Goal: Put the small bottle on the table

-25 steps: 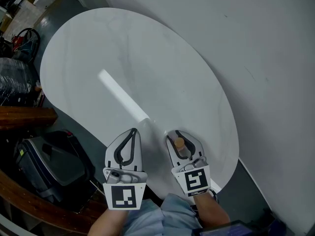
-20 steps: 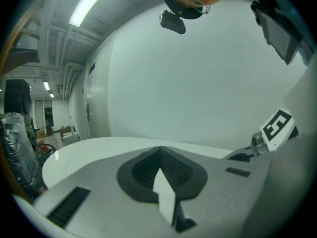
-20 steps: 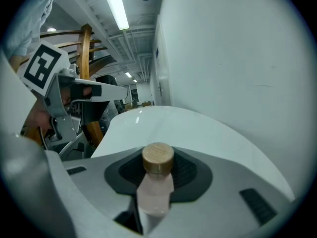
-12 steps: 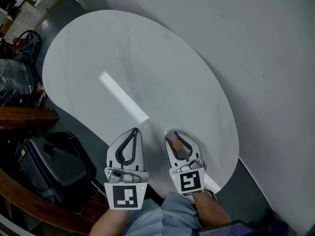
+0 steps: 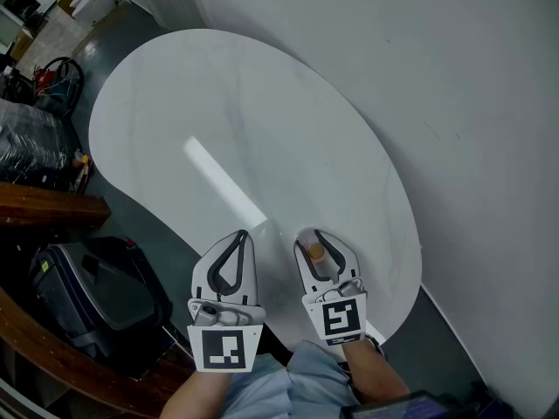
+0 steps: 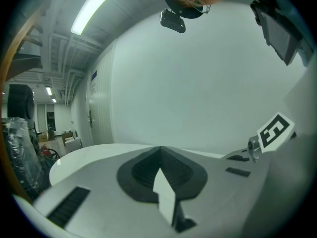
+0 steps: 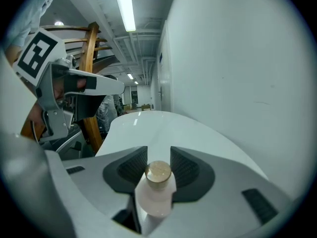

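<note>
There is one small bottle [image 5: 317, 252], and it stands upright between the jaws of the right hand-held gripper [image 5: 316, 238], with a round tan cap [image 7: 158, 172] on top and a pale, whitish body [image 7: 156, 197]. The body is not see-through, so I cannot tell what is inside it. The jaws of this hand-held gripper are opening and stand wide, one on each side of the bottle neck, and the pads do not appear to press on it. The left hand-held gripper [image 5: 238, 234] is just beside the right one. Its jaws are closed together to a point [image 6: 159, 150] and nothing is between them. Both are over the near part of one white oval bench [image 5: 262, 120], close to its near edge, and the bottle is also at this near end. Ahead of the two hand-held grippers the bench top stretches away as a wide white surface, crossed by one bright stripe of reflected light [image 5: 223, 182]. On the right, the curved edge of the bench runs near a pale wall [image 5: 454, 103]. On the left, beyond the edge, a dark bag [image 5: 83, 295] lies on the floor beside a brown wooden rail [image 5: 44, 208]. In total: one bottle, two hand-held grippers, one bench.
</note>
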Demonstrator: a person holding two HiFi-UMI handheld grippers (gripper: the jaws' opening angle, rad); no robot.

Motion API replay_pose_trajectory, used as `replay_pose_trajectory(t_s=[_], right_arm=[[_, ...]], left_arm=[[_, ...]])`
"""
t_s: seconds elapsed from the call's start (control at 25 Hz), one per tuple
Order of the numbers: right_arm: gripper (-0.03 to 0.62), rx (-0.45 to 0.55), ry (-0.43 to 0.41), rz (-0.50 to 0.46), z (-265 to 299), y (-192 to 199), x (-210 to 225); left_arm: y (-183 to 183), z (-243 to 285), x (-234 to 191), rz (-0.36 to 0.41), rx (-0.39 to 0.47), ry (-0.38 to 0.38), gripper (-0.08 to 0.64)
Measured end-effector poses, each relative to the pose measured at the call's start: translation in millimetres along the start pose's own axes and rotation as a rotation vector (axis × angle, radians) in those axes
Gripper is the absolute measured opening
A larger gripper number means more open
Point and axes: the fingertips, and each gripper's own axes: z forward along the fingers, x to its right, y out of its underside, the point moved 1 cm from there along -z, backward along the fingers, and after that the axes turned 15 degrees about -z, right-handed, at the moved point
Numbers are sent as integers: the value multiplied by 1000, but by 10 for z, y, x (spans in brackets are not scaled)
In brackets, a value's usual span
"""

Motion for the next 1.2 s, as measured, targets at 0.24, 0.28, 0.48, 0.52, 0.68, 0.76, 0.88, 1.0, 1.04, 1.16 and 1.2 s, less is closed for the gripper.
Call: replay_pose_trajectory(t_s=[0.24, 0.28, 0.48, 0.52, 0.68, 0.76, 0.88, 1.0, 1.04, 1.16, 1.2], right_arm=[[132, 78, 18, -46, -110, -243, 112], [112, 94, 22, -47, -145, -293, 138], [17, 154, 69, -13, -371, -550, 340], [11, 145, 82, -1, -426, -587, 390], [3, 163, 118, -5, -608, -709, 502], [2, 189, 120, -2, -671, -702, 517], [2, 214, 127, 2, -748, -706, 556], [2, 223, 145, -8, -820, -739, 592], [2, 228, 148, -14, -841, -757, 594], [2, 248, 150, -27, -892, -794, 585], [2, 250, 155, -31, -910, -814, 598]], left_arm=[[-135, -38, 140, 1, 60, 16, 3], [-158, -48, 170, 2, 72, 20, 3], [-265, -69, 355, 19, 126, 57, 3], [-285, -72, 399, 17, 136, 60, 3], [-383, -109, 570, 31, 179, 82, 3], [-441, -135, 640, 36, 203, 94, 3], [-514, -177, 734, 118, 227, 116, 3], [-577, -212, 834, 290, 243, 150, 3], [-595, -222, 867, 347, 247, 161, 3], [-632, -251, 952, 460, 253, 184, 3], [-638, -259, 974, 467, 254, 186, 3]])
